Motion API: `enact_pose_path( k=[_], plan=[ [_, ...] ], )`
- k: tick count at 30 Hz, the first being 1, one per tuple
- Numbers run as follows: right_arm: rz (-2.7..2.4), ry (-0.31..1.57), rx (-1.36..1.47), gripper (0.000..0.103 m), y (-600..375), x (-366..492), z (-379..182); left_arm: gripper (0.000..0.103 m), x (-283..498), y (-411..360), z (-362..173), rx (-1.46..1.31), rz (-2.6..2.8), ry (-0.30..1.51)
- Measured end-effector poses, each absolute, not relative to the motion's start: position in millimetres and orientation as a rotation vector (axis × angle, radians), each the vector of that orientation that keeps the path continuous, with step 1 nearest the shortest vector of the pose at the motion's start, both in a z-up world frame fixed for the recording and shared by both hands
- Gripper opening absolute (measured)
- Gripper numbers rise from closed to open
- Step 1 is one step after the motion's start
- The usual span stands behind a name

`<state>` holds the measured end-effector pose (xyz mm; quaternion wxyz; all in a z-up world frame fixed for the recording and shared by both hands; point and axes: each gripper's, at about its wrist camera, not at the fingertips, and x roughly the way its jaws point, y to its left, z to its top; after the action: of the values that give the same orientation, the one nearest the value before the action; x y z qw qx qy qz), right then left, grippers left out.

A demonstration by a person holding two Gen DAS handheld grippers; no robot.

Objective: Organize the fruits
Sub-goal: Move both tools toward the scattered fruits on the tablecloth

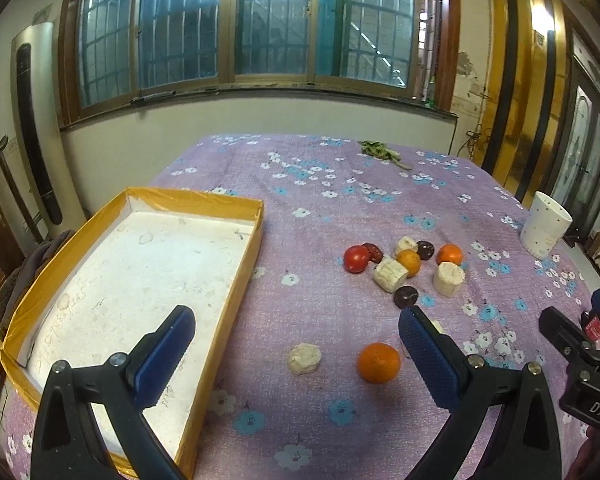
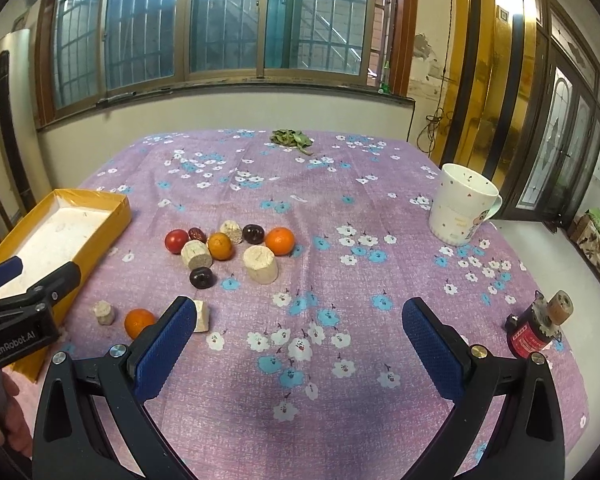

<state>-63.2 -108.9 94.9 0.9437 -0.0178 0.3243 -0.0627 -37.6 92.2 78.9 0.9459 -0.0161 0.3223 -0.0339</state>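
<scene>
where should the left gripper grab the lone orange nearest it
Grip the orange across its widest middle, coming down from above and the near side. It is round and stands apart from the pale chunk on its left, so the open left gripper has room for both fingers.

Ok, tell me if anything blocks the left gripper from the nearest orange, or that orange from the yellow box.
Nothing visible does. The left gripper is open with the orange on bare cloth just ahead. Only a pale corn chunk lies between it and the yellow box, easily cleared by lifting.
</scene>
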Motion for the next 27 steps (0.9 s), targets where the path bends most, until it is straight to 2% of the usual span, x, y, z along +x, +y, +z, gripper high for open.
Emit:
enact_pose_path(
  k=[27],
  plan=[
    [-0.113, 0.695, -0.054, 0.103, -103.9, -59.3, 85.6, 0.103, -37.6, 94.6, 74.9, -0.005, -0.070, 0.678]
  ],
)
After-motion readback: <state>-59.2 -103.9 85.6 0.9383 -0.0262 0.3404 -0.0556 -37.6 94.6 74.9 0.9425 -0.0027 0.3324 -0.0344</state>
